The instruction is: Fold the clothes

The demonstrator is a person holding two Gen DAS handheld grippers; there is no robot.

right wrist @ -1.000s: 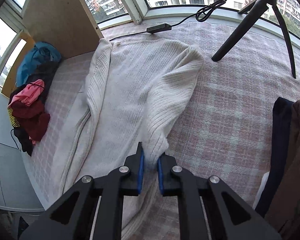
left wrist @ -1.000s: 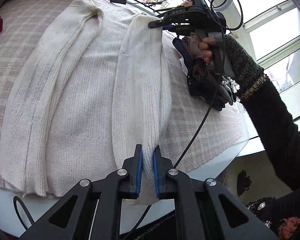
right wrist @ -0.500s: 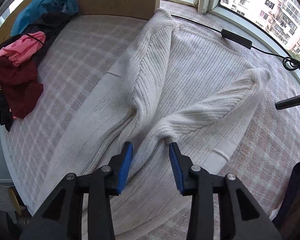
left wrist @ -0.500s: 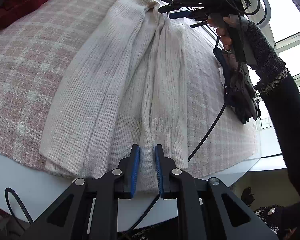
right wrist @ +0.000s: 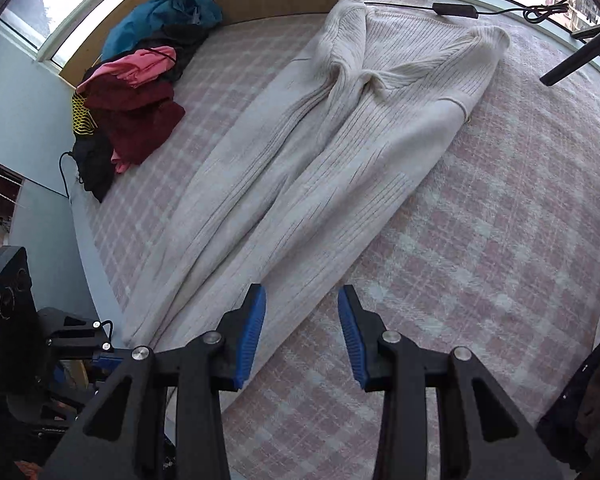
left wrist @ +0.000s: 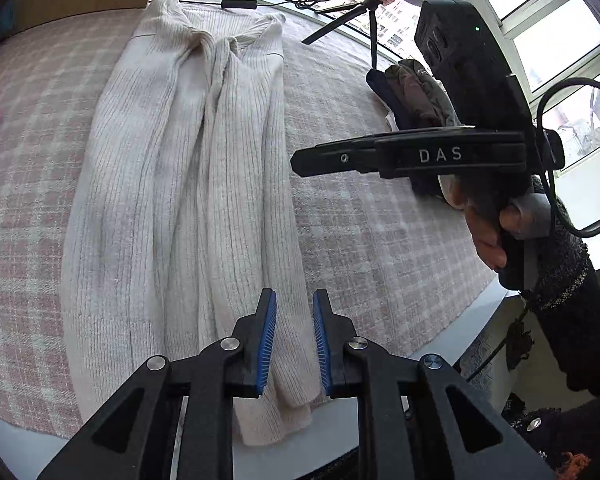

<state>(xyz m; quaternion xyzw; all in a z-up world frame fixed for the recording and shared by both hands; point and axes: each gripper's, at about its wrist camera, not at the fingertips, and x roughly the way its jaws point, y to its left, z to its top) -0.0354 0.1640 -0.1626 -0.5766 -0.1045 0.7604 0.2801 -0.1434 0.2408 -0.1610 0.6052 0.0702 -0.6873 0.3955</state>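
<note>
A cream ribbed sweater (left wrist: 180,184) lies lengthwise on the pink plaid cover (left wrist: 360,220), both sleeves folded in over its body. It also shows in the right wrist view (right wrist: 340,140). My left gripper (left wrist: 294,340) is open and empty above the sweater's hem at the near edge. My right gripper (right wrist: 302,332) is open and empty above the cover, just past the sweater's right edge; it shows in the left wrist view (left wrist: 420,156) to the right of the sweater.
A heap of red, pink, black and blue clothes (right wrist: 140,80) lies at the far left. Dark folded clothes (left wrist: 412,96) sit at the right. A tripod (left wrist: 360,20) and a cable with adapter (right wrist: 456,10) stand by the window. The bed edge (left wrist: 480,300) is near.
Both grippers let go of the sleeve and drew back. The right gripper opened wider and dropped to the sweater's right side. The sleeve now lies flat along the sweater's body.
</note>
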